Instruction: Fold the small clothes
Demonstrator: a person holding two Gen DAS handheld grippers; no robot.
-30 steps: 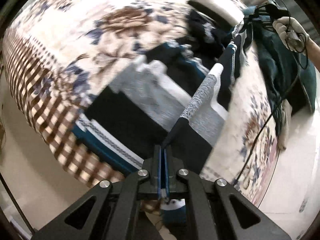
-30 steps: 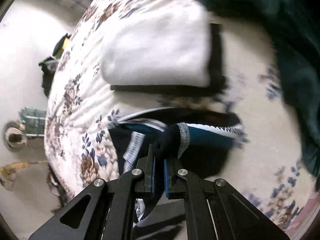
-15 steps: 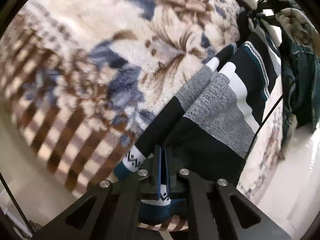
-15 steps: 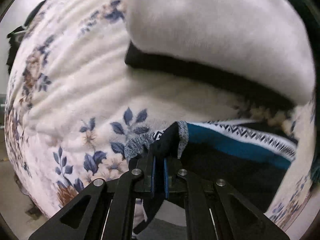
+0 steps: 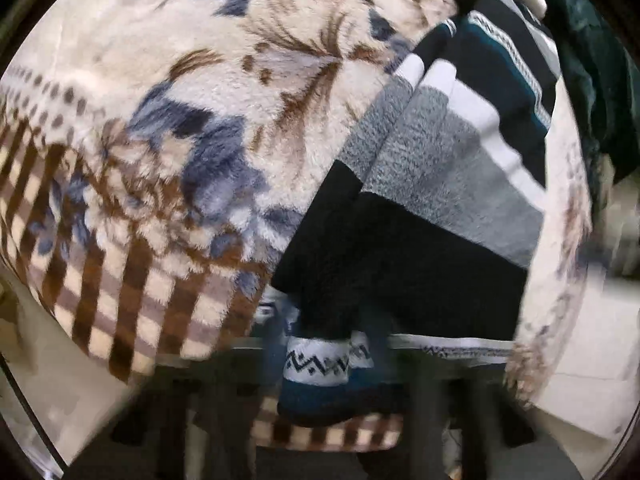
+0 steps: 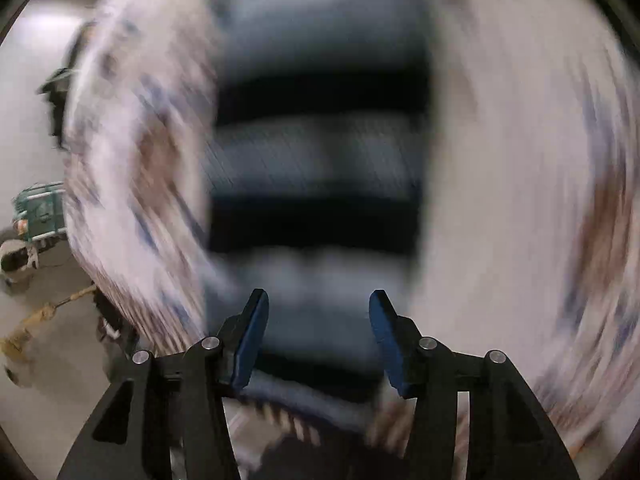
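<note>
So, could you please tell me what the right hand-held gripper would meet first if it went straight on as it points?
Most likely the striped sweater lying on the floral blanket: the open right hand-held gripper points straight at it. The picture is blurred, so depth is unclear.

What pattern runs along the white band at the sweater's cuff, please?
A dark zigzag on the sweater's cuff, clearest in the left wrist view.

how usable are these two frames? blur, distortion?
Left wrist view: mostly sharp on the striped sweater and floral blanket, with fisheye bending and dark corners; the bottom strip, left tongs included, is smeared. Right wrist view: heavy motion blur, sweater only as soft bands; the right tongs stay crisp, jaws apart.
</note>
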